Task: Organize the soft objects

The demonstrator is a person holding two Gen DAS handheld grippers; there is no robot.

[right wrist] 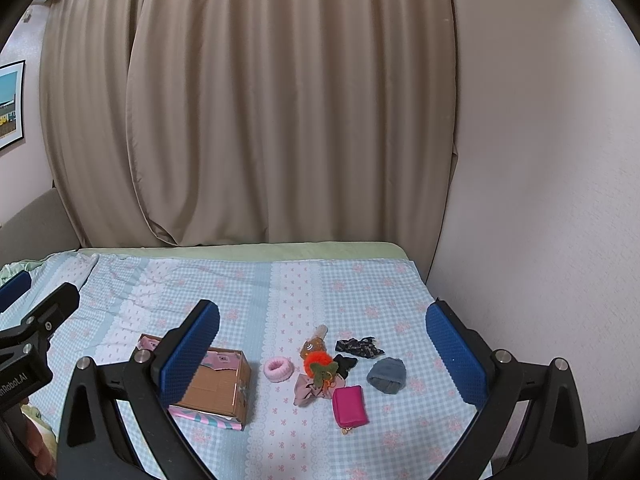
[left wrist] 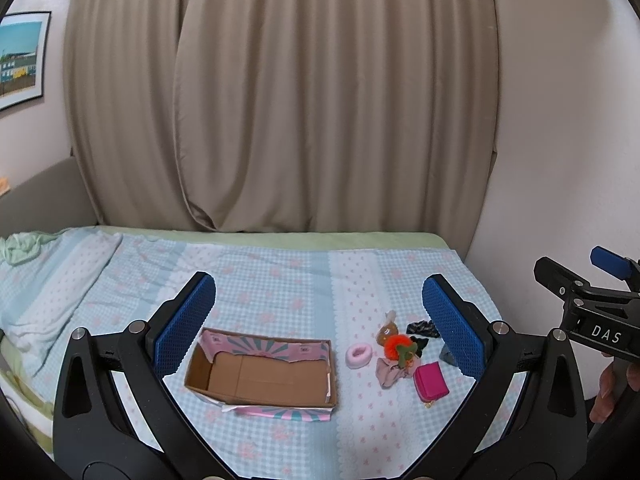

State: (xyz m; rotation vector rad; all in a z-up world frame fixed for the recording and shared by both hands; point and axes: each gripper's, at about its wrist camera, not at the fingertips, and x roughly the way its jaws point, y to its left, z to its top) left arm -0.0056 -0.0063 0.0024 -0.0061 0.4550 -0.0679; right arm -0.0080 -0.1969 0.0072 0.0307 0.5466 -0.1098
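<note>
Your fingers are spread wide on both the left gripper (left wrist: 319, 322) and the right gripper (right wrist: 322, 350), each holding nothing above the bed (right wrist: 360, 280). The cardboard box (left wrist: 262, 376) sits open on the bedspread, nothing inside. Just right of it lies the pink scrunchie (right wrist: 278, 368), then a touching cluster: orange plush (right wrist: 318, 360), mauve bow (right wrist: 308, 390), magenta pouch (right wrist: 350, 405). The grey beanie (right wrist: 387, 375) and dark patterned scrunchie (right wrist: 359, 347) lie nearby.
</note>
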